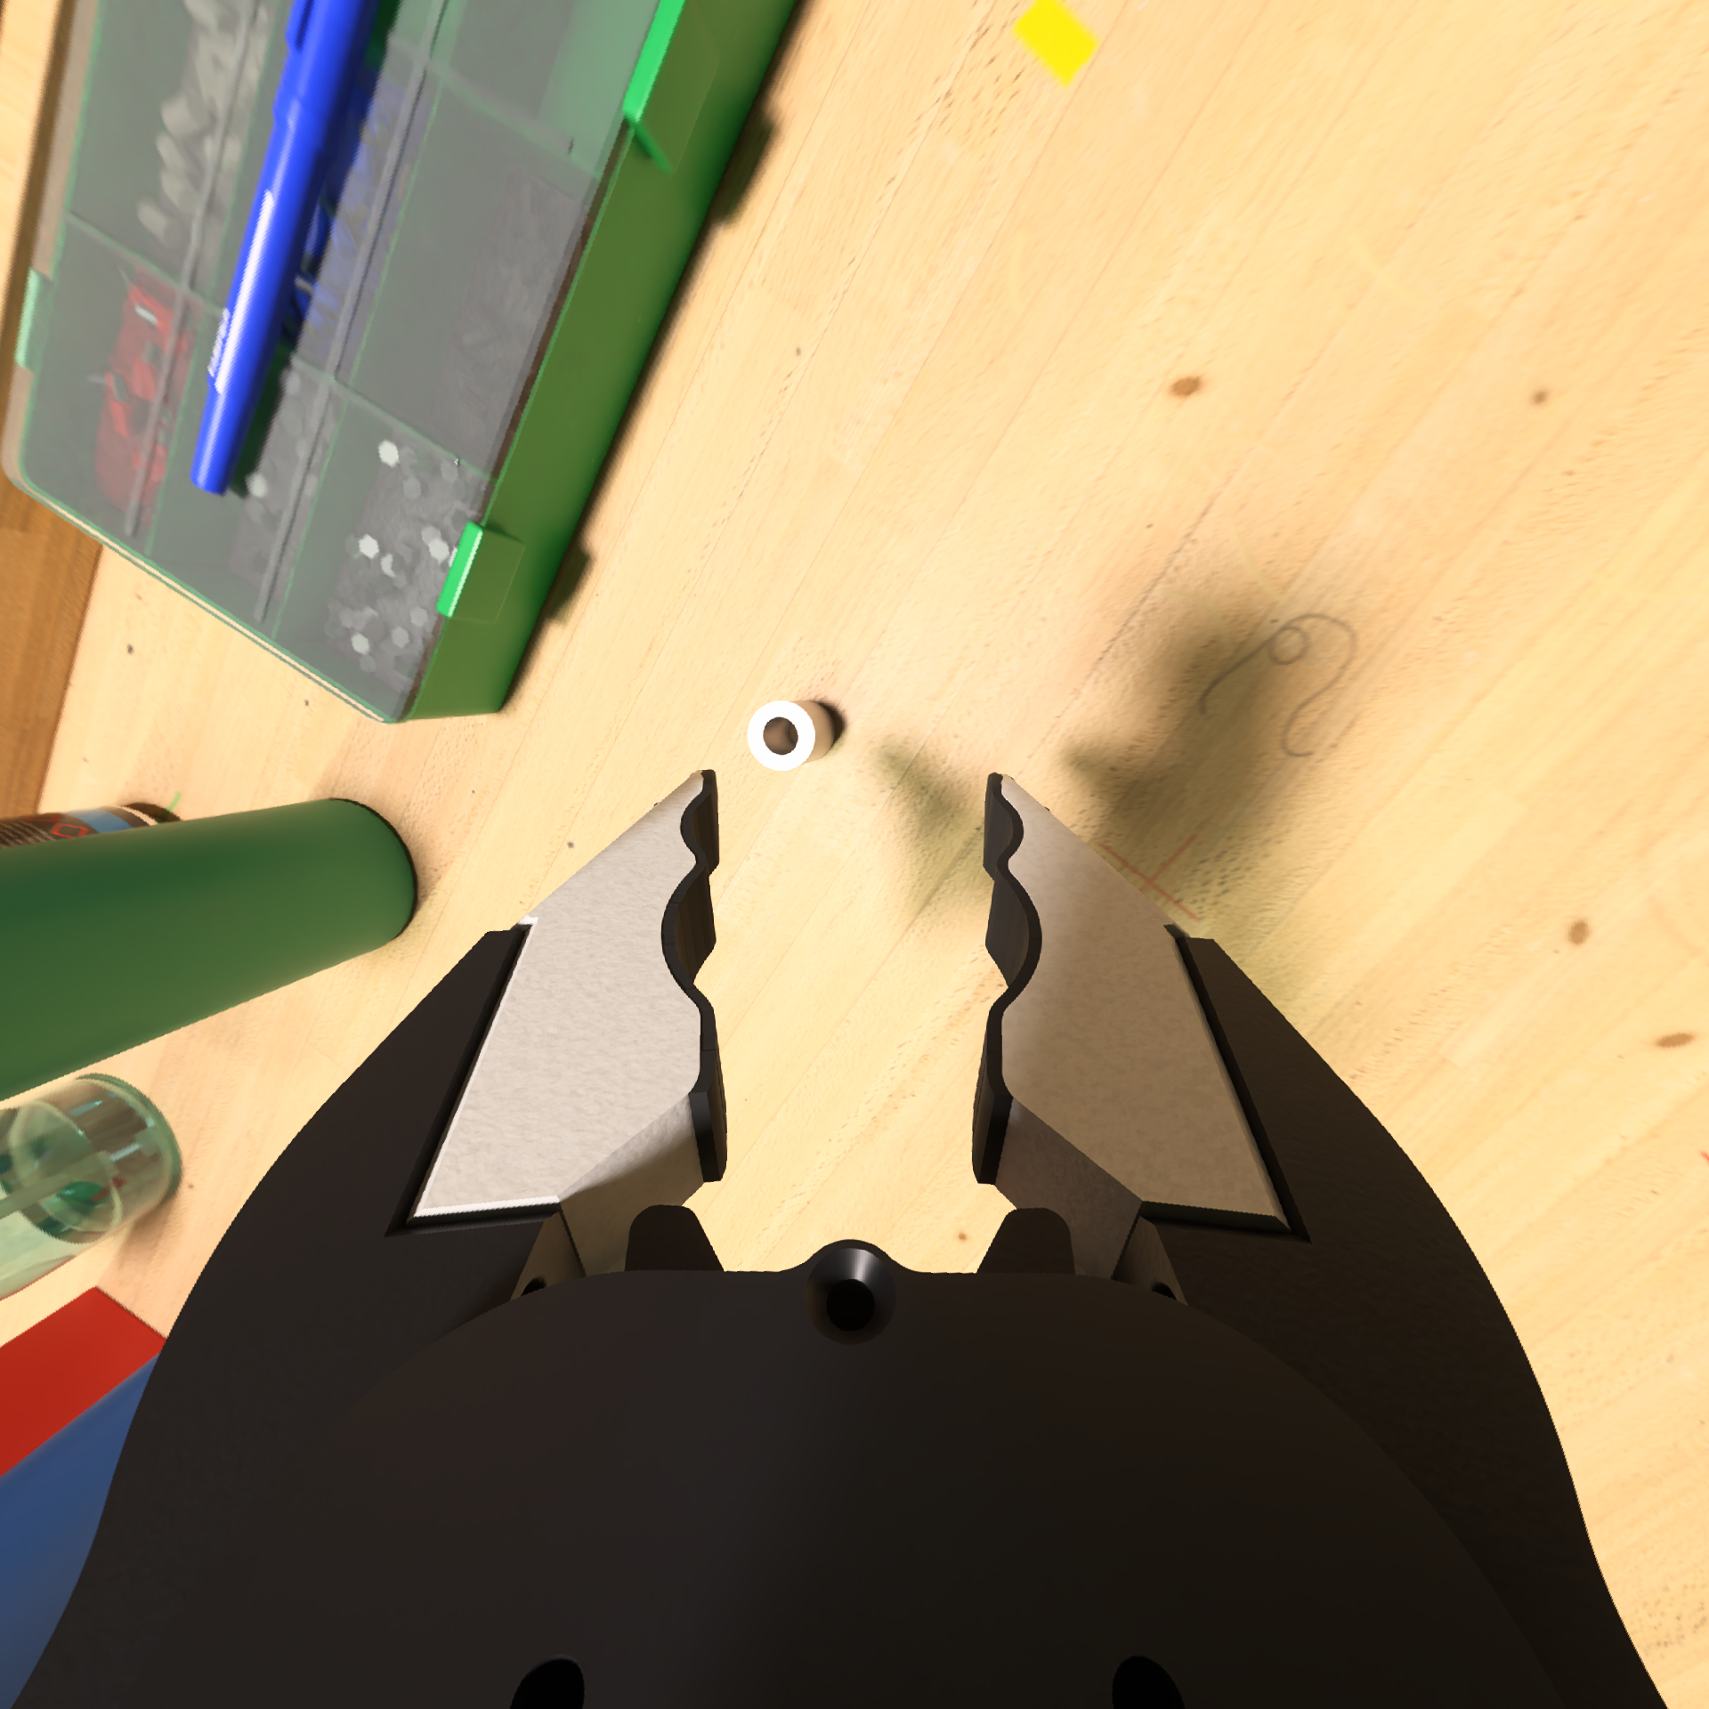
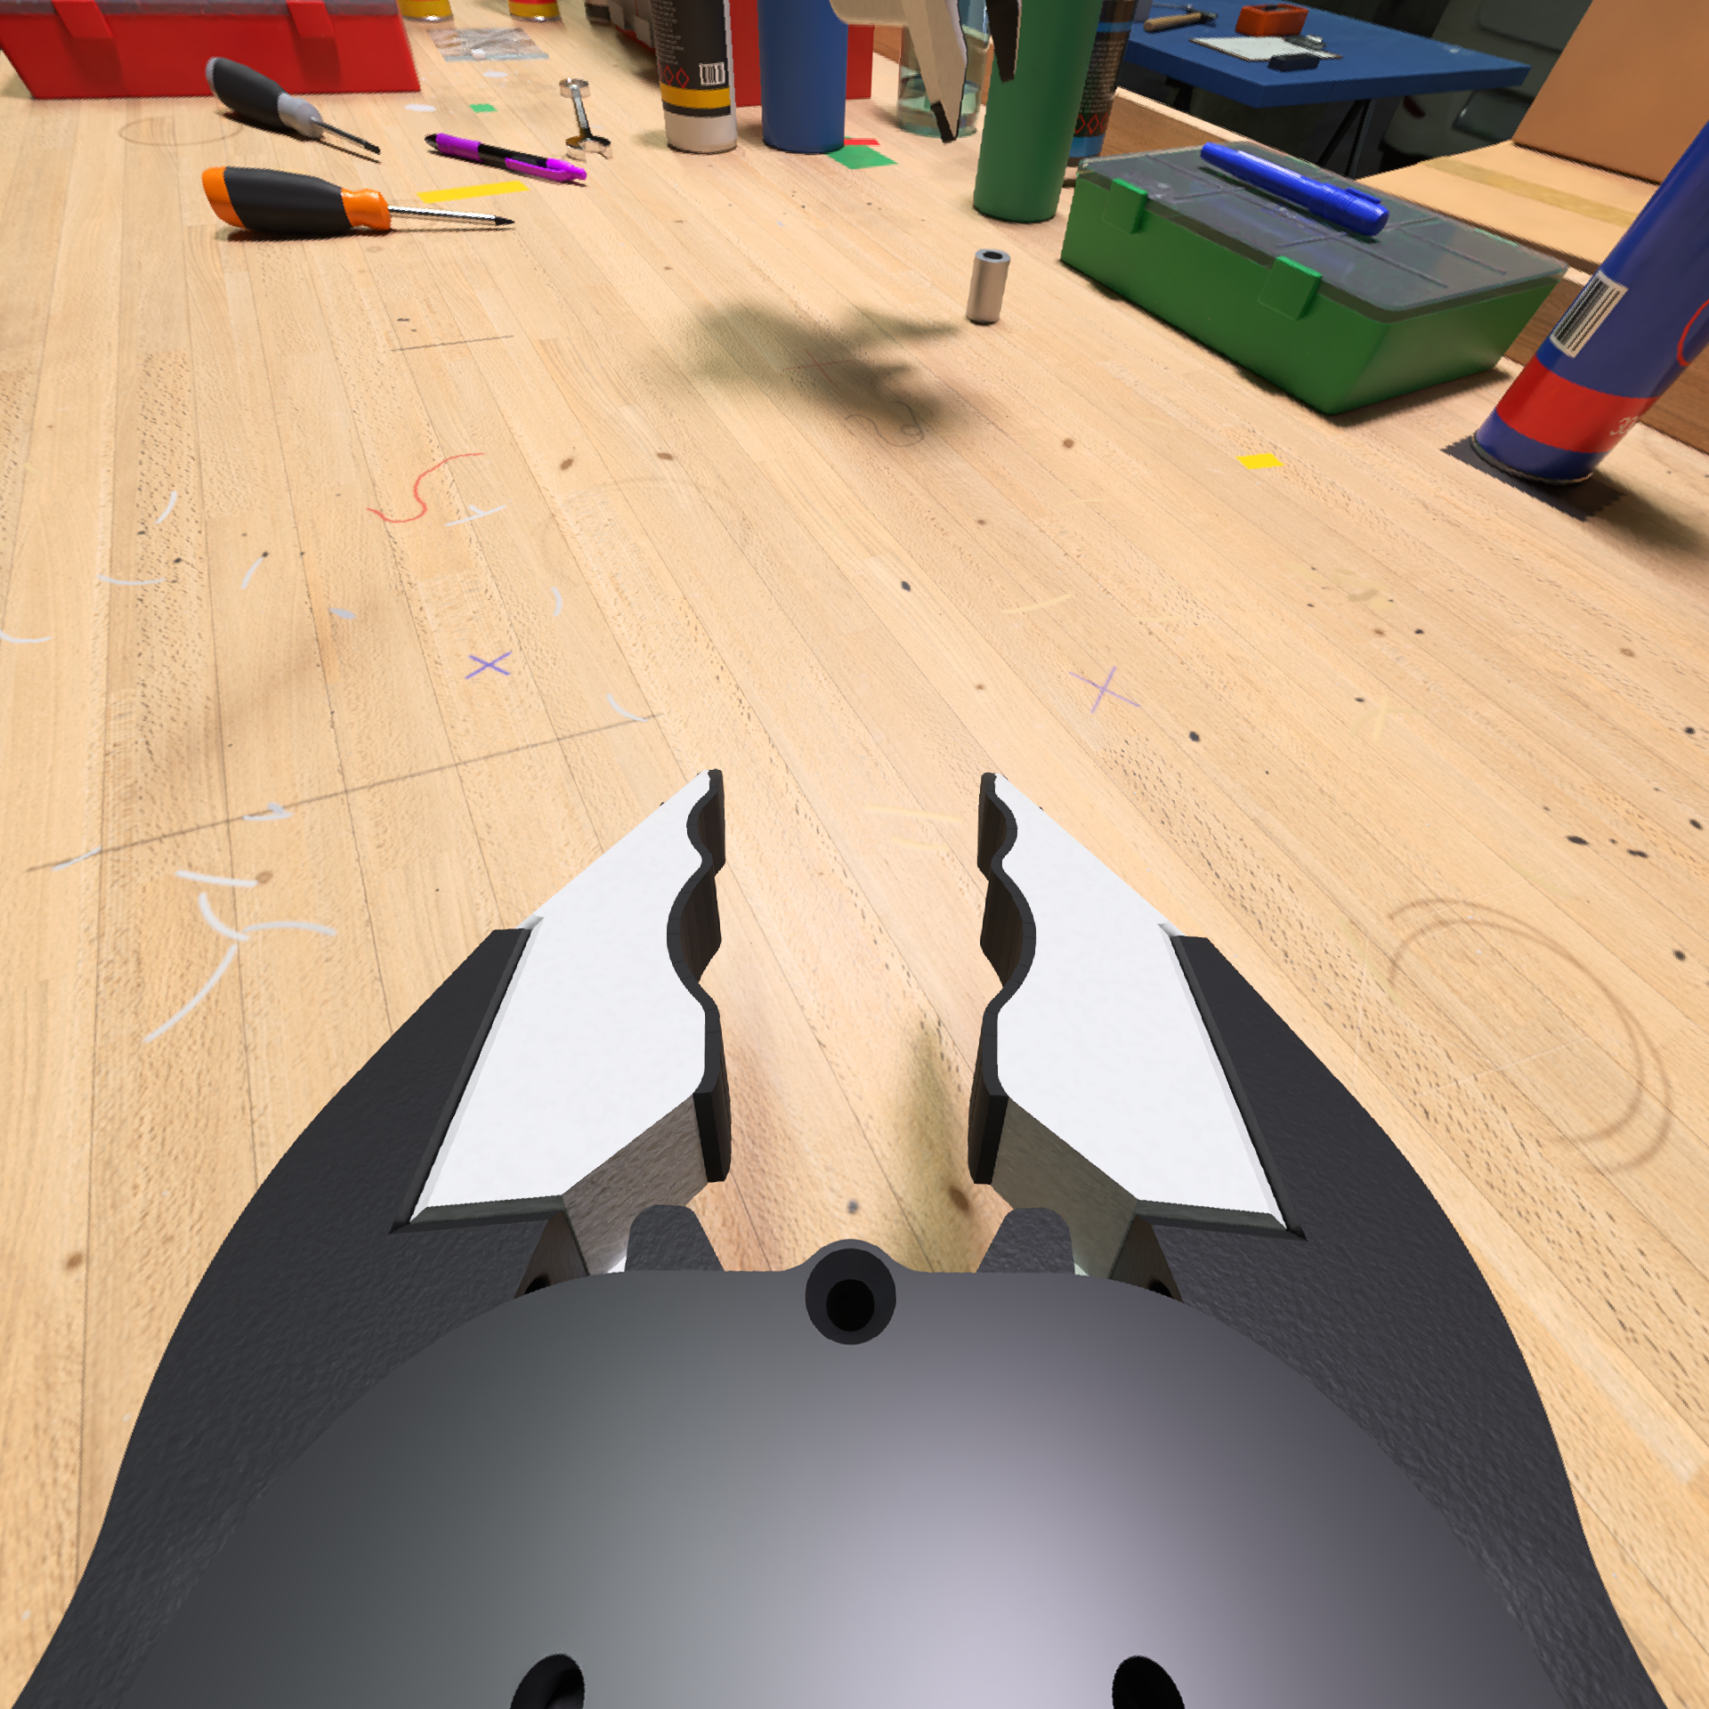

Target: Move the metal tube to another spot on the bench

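Observation:
A short metal tube (image 1: 788, 733) stands upright on the wooden bench (image 1: 1202, 370). In the left wrist view I look down on its open top. My left gripper (image 1: 851, 786) is open and empty above the bench, with the tube just beyond its left fingertip (image 1: 698, 795). In the right wrist view the tube (image 2: 987, 285) stands far ahead, near the green box. My right gripper (image 2: 851, 786) is open and empty, low over the bench, far from the tube. The left gripper's fingers (image 2: 943, 55) show at the top of that view, above the tube.
A green parts box (image 1: 518, 444) with a blue marker (image 1: 268, 268) on its clear lid lies left of the tube; it also shows in the right wrist view (image 2: 1295, 305). A green cylinder (image 1: 185, 925) stands nearby. Screwdrivers (image 2: 314, 203), a purple pen (image 2: 504, 155), cans and a red case (image 2: 213, 46) are farther off.

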Controlling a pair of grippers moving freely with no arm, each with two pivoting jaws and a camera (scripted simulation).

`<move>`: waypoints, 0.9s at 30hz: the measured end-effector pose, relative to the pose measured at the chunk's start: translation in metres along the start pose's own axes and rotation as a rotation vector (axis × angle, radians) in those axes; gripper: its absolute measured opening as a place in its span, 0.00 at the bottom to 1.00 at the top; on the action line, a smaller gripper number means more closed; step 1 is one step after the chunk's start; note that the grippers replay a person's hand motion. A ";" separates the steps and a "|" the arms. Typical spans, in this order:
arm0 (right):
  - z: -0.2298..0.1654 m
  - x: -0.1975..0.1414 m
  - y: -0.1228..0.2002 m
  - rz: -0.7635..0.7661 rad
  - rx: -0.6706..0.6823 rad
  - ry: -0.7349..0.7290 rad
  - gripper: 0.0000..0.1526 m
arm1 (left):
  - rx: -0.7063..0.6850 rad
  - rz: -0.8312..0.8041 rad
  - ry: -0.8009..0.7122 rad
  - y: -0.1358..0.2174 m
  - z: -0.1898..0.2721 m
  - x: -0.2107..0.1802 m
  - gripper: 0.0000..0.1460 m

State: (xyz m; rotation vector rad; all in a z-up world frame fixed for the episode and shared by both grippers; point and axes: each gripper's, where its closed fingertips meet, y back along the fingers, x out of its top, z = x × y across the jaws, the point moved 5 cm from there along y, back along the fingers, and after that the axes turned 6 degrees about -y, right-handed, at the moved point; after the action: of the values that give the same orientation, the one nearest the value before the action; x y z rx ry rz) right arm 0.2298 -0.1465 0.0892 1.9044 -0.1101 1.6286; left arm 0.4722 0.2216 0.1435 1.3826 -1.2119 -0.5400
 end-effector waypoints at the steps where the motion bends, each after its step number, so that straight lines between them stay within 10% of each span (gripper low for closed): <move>1: 0.000 0.000 0.000 -0.001 0.000 -0.003 0.36 | -0.005 -0.007 0.011 -0.006 -0.004 -0.004 0.40; 27: 0.005 -0.002 -0.001 -0.002 0.009 -0.045 0.36 | -0.102 -0.098 0.033 -0.080 -0.022 -0.024 0.28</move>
State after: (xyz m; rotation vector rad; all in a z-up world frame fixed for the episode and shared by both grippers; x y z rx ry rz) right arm 0.2339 -0.1482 0.0870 1.9481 -0.1188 1.5877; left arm 0.5105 0.2366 0.0679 1.3639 -1.0795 -0.6361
